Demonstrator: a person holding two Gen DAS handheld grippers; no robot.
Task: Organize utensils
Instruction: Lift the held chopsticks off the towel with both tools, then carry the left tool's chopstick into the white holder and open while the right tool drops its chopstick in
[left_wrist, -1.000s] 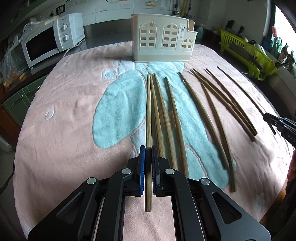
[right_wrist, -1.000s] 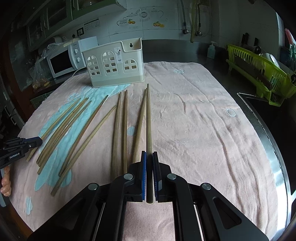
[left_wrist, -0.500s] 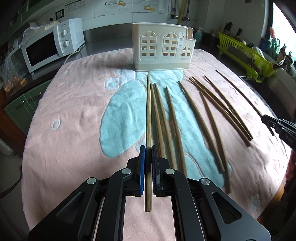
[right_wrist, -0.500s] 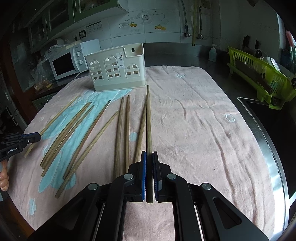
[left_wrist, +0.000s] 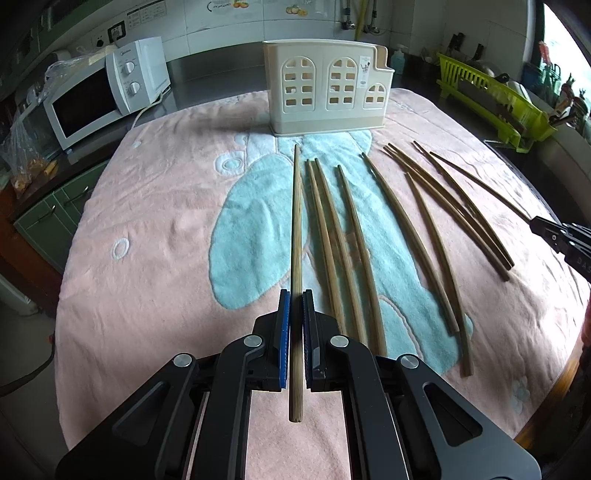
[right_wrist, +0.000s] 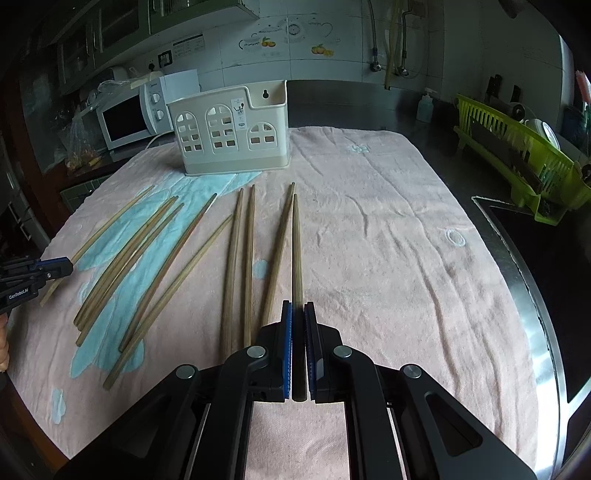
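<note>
My left gripper (left_wrist: 295, 297) is shut on a wooden chopstick (left_wrist: 296, 221) that points straight at the cream utensil holder (left_wrist: 328, 96); the stick's far tip reaches past its neighbours. Several chopsticks (left_wrist: 373, 243) lie fanned out on the pink towel (left_wrist: 155, 229) to its right. My right gripper (right_wrist: 297, 308) is shut on another chopstick (right_wrist: 296, 251), rightmost of the chopsticks on the towel (right_wrist: 236, 258), and also aimed toward the holder (right_wrist: 232, 136). Each gripper shows at the edge of the other's view: the right gripper (left_wrist: 561, 240) and the left gripper (right_wrist: 37, 271).
A white microwave (left_wrist: 103, 107) stands at the back left beside a plastic bag. A green dish rack (right_wrist: 524, 162) sits on the counter at the right. The steel counter edge and dark sink (right_wrist: 535, 295) run along the towel's right side.
Both views have shifted so the holder and towel sit lower in frame. The left chopstick's tip, earlier level with its neighbours, now stands beyond them. Both grippers stay shut.
</note>
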